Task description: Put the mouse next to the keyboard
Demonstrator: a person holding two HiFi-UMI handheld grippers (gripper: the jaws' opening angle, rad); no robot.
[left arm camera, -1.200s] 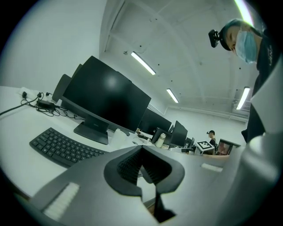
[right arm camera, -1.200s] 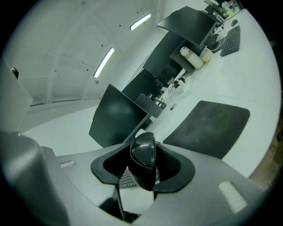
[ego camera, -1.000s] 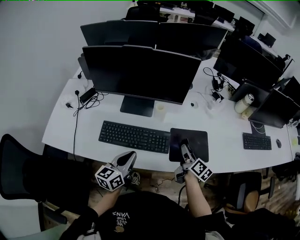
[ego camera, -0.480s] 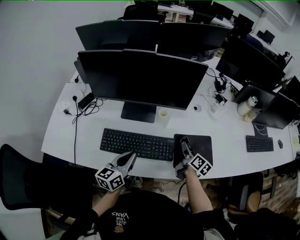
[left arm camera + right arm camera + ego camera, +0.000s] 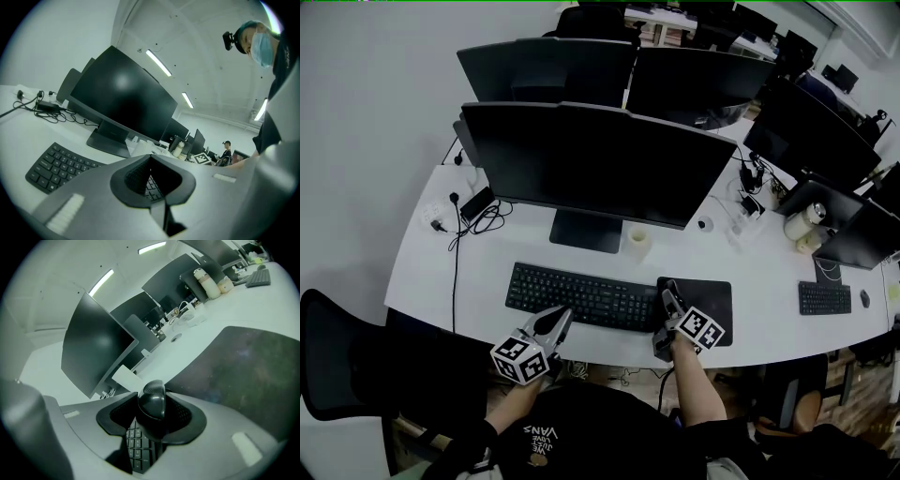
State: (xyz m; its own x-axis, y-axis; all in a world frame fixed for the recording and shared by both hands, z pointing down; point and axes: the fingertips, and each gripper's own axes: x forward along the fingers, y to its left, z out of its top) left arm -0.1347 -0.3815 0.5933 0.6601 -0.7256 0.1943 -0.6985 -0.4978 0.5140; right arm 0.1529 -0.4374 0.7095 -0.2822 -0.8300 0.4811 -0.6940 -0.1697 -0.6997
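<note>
Right gripper point(image 5: 668, 296) is clenching the mouse point(image 5: 152, 405) at the right end of the keyboard point(image 5: 572, 295).
The mouse is sitting between the jaws at the left edge of the mouse pad point(image 5: 705, 298), just beside the keyboard, its long axis running along the jaws toward the monitor point(image 5: 591, 159). The left gripper point(image 5: 561, 320) is hovering at the near edge of the white desk point(image 5: 431, 267), jaws pressed together on nothing. A pale cup point(image 5: 637, 242) is standing by the monitor stand, contents not showing. Dark screens are filling the office.

Monitor point(image 5: 591, 164), mouse pad point(image 5: 714, 302) (perhaps a cup point(image 5: 637, 242))
</note>
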